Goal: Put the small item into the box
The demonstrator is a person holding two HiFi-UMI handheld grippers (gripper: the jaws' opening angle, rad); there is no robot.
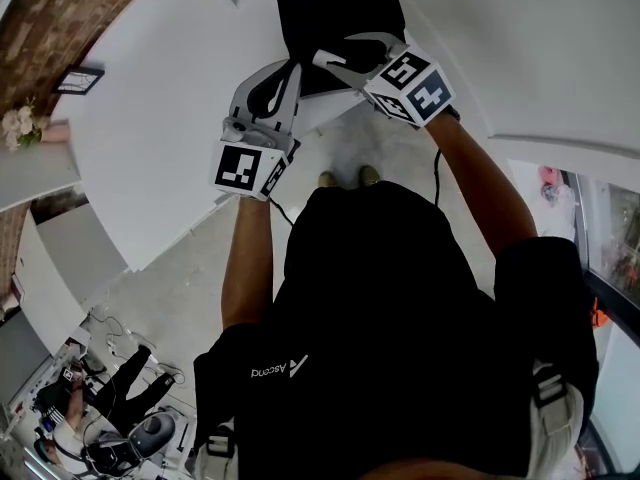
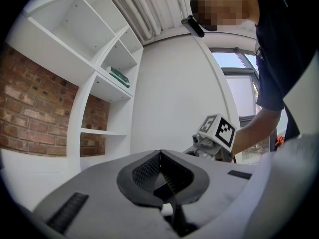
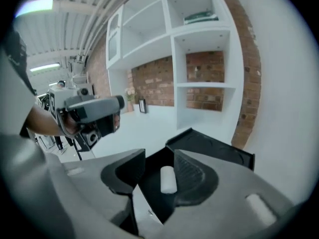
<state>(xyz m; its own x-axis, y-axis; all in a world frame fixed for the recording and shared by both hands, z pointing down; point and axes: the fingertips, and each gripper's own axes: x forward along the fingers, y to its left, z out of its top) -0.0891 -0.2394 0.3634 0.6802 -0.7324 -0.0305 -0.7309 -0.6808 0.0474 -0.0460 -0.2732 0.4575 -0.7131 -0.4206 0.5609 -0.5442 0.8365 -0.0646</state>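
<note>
Right hand-held gripper (image 3: 159, 154) spread over item (image 3: 168, 179)

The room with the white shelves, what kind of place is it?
Probably a studio or lab: a brick wall behind white shelves, a curved white counter, and cabled equipment on the floor.

White "Ascend" beside a white logo mark (image 1: 298, 365), on the black shirt (image 1: 400, 288); it appears upside down in the head view. No other text is readable.
</note>
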